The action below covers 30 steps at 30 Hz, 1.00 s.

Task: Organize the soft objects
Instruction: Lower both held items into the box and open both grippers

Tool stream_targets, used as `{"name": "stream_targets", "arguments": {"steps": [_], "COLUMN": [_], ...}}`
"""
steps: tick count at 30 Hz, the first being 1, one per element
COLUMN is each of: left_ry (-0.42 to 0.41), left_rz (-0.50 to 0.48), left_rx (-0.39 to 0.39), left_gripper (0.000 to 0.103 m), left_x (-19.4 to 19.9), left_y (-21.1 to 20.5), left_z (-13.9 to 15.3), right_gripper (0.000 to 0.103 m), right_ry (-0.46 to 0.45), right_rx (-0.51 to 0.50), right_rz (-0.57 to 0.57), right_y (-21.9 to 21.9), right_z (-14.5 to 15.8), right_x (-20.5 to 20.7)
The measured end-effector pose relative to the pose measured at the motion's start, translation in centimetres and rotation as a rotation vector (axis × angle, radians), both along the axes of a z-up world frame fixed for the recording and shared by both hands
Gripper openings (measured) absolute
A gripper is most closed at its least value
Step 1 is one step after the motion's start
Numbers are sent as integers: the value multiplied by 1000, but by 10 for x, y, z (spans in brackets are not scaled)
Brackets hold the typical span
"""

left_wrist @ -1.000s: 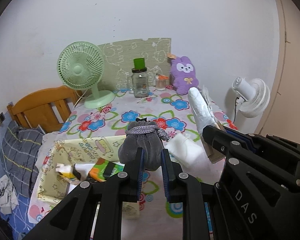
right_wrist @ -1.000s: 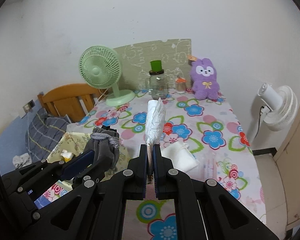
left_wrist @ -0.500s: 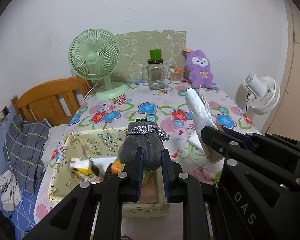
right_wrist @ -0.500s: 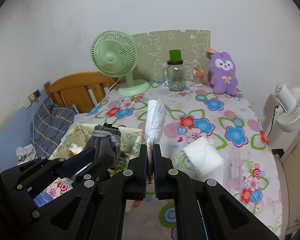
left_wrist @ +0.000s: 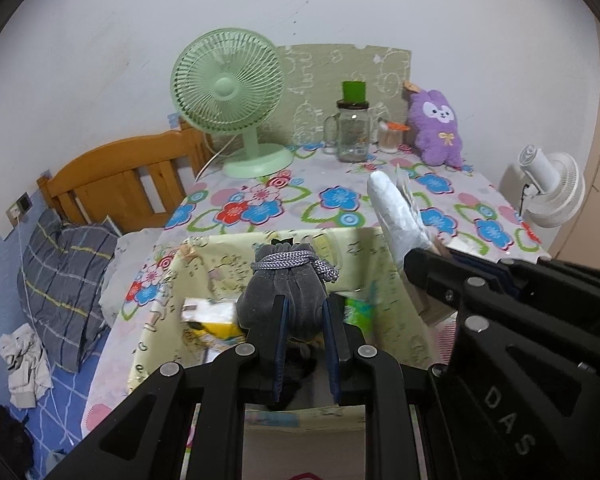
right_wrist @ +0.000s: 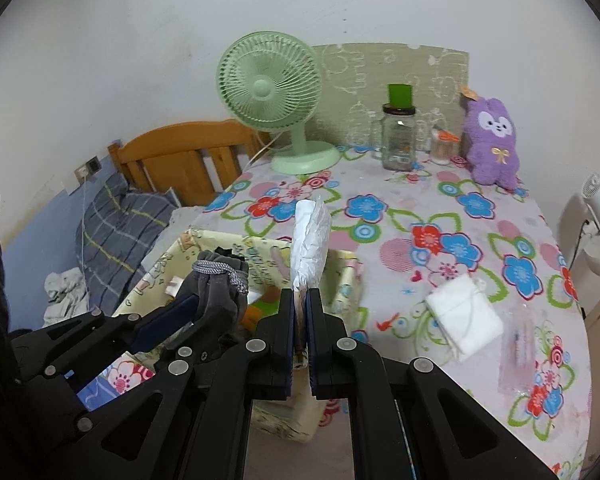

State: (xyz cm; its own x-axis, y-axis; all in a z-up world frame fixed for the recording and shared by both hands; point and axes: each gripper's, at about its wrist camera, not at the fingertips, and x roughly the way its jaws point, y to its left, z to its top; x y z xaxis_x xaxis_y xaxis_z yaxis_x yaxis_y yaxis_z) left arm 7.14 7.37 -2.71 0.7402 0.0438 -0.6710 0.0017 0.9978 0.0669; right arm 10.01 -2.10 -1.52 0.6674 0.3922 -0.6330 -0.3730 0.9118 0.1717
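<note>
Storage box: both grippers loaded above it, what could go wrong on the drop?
The grey pouch in the left gripper hangs over packets in the box, so it may land on them. The white packet in the right gripper sits near the rim and could fall outside.

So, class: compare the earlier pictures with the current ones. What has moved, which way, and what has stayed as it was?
Both grippers have carried their loads toward the yellow fabric box at the table's near left: the left gripper now holds the grey drawstring pouch over its opening, and the right gripper holds the white packet by its right wall. Nothing was released. The white folded cloth and the purple plush stayed put.
</note>
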Motion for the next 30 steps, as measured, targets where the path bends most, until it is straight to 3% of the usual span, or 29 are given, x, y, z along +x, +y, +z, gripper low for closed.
{"name": "stream_targets", "arguments": {"steps": [16,19,30], "left_ry": [82,101,92], "left_rz": [81,96,108], "left_rx": [-15,-27,-36], "left_gripper": [17,31,69], "left_x": [18,20,15], "left_y": [43,49,57], "left_z": [-30,-35,-34], "right_gripper": [8,8,11], "right_ry": [63,72,93], "right_rx": [-40,-49,-48], "right_rz": [102,118,178], "right_y": [49,55,68], "right_z": [-23,-26,-33], "right_x": [13,15,16]}}
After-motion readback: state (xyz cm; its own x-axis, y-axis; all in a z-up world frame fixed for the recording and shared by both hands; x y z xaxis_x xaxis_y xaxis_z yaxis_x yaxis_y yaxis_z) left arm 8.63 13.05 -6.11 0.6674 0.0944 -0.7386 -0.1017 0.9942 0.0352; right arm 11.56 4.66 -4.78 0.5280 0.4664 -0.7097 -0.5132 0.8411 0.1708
